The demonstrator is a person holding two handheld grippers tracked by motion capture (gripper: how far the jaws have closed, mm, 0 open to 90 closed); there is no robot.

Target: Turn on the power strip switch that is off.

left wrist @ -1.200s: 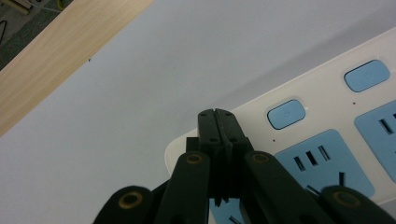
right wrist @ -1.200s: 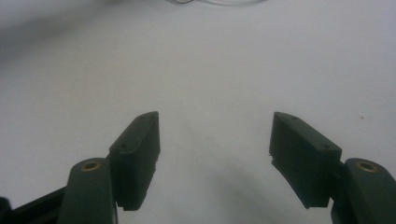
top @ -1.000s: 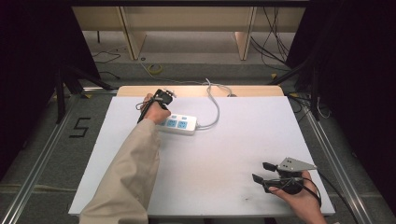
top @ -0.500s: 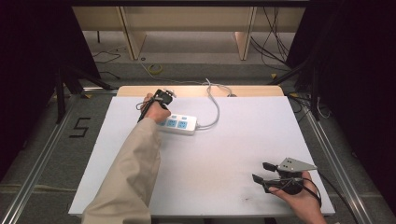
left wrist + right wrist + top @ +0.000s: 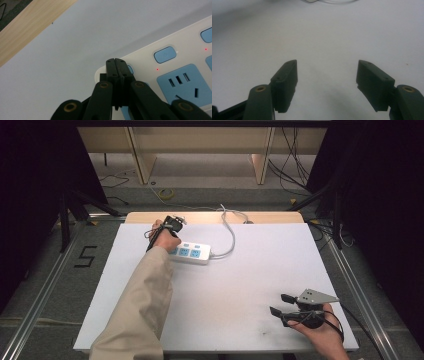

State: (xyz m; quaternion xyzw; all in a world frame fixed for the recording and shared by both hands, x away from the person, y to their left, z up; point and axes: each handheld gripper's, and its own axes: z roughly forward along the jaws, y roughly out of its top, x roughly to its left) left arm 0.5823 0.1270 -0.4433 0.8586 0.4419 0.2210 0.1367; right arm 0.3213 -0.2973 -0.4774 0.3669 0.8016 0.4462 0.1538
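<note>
High view: white table [image 5: 240, 320] on grey floor [image 5: 45, 285]; power strip [image 5: 192, 253] lies along the frame's width, cord toward upper right. Left gripper [image 5: 172, 223] pressed together, right gripper [image 5: 280, 304] apart.

Surface [image 5: 240, 285]: white sheet covering a tabletop, bare apart from a faint dark smudge [image 5: 263, 333] just left of the right hand-held gripper [image 5: 280, 304]. Wooden strip [image 5: 270, 217]: pale table edge left uncovered along the far side, just beyond the left hand-held gripper [image 5: 172, 222]. Floor [image 5: 60, 285]: grey, with a dark "5" marking [image 5: 86, 256] well to the left of the left hand-held gripper. Metal rails [image 5: 350, 280]: running along both sides of the surface. Wooden furniture legs [image 5: 142, 152]: pale, far beyond it. Loose cables [image 5: 292, 155]: dark, on the floor at the far right; a yellow coil [image 5: 166, 194] lies nearer the middle.
</note>
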